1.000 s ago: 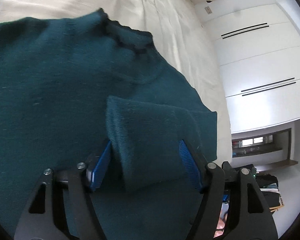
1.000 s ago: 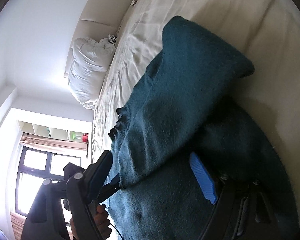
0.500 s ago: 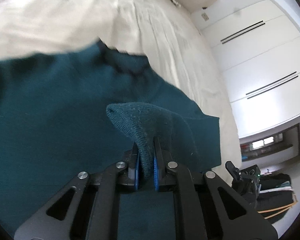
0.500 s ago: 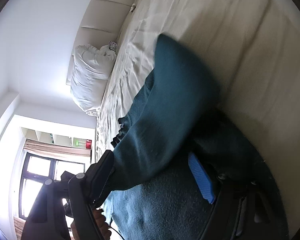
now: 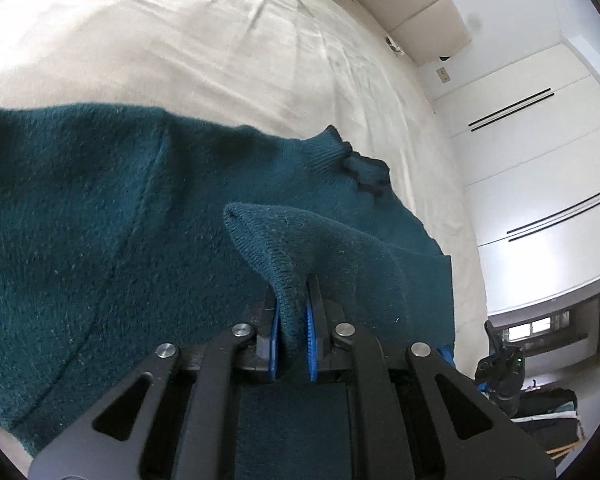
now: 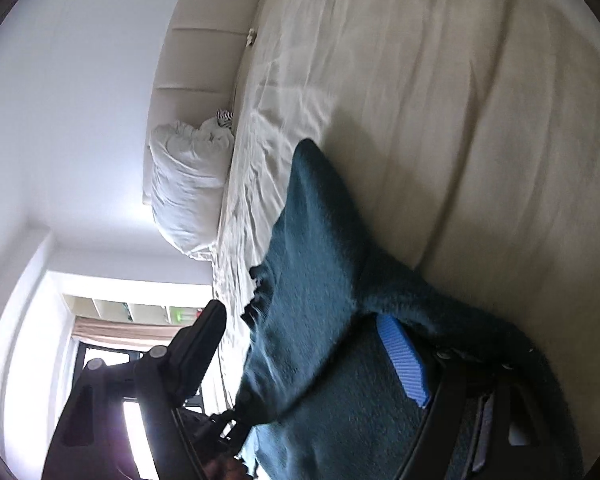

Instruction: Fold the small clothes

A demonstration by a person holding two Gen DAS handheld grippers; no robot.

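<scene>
Sweater cuff pinched in clenched left hand-held gripper; right hand-held gripper spread wide, seemingly gripping nothing.

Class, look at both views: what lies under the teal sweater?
The sweater lies on a cream bedsheet, which shows all around it. Whatever lies directly beneath the knit is covered and cannot be seen.

One dark teal knitted sweater lies on one bed covered with a cream sheet, and one white pillow sits at the padded headboard. Two tools are in view: the left tool with two blue pads, and the right tool with two fingers. Two wardrobe doors carry two pairs of dark slot handles.
</scene>
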